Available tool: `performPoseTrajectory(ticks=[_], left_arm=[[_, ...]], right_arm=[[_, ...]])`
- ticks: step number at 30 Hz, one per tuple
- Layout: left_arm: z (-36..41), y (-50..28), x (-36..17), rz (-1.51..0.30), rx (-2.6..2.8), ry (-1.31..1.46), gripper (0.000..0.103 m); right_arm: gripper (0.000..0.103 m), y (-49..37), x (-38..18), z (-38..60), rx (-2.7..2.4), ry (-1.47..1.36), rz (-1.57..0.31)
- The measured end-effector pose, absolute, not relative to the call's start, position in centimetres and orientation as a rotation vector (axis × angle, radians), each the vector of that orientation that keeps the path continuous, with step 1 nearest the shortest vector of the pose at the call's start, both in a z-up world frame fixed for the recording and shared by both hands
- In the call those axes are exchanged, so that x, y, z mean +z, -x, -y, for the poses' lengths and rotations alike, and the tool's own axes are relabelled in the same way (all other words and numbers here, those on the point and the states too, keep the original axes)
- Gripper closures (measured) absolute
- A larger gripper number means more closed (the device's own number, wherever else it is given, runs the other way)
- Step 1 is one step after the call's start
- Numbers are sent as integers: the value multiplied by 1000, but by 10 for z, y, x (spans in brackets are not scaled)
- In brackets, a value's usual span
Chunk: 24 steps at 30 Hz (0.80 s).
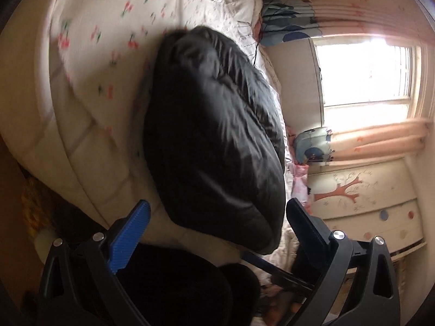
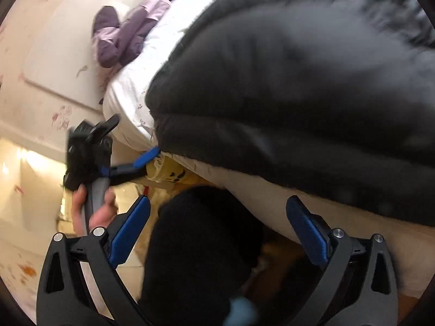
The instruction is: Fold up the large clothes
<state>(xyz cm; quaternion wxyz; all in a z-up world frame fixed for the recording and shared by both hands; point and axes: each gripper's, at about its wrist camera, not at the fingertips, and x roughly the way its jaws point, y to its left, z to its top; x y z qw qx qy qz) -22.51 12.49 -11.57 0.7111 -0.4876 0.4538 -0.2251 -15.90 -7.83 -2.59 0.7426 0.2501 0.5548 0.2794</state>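
One black jacket [image 1: 214, 135] on bed [image 1: 89, 125]; two gaping, empty grippers.

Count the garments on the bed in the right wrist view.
2: a black padded coat near the camera, a purple jacket at the far edge of the bed. More may be hidden beneath.

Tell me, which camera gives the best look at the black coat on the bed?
The left wrist view: the coat shows nearly whole there, a folded bundle on the bed. The right wrist view sits too close, so the coat overfills the frame, blurred and cut off at the edges.
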Motion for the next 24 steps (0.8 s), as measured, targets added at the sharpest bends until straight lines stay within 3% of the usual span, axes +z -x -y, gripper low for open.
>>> performPoseTrajectory(ticks=[8, 17, 20, 24], left_arm=[[-100, 220, -123, -996, -549, 1160, 7], [-79, 156, -131, -971, -445, 1202, 7], [-79, 150, -118, -945, -468, 1168, 7], [-75, 143, -127, -995, -426, 1119, 7]], right_arm=[[6, 132, 10, 100, 576, -849, -913], [6, 155, -3, 114, 608, -794, -1027], [6, 196, -21, 182, 466, -818, -1043], [6, 228, -60, 274, 311, -1056, -1011]])
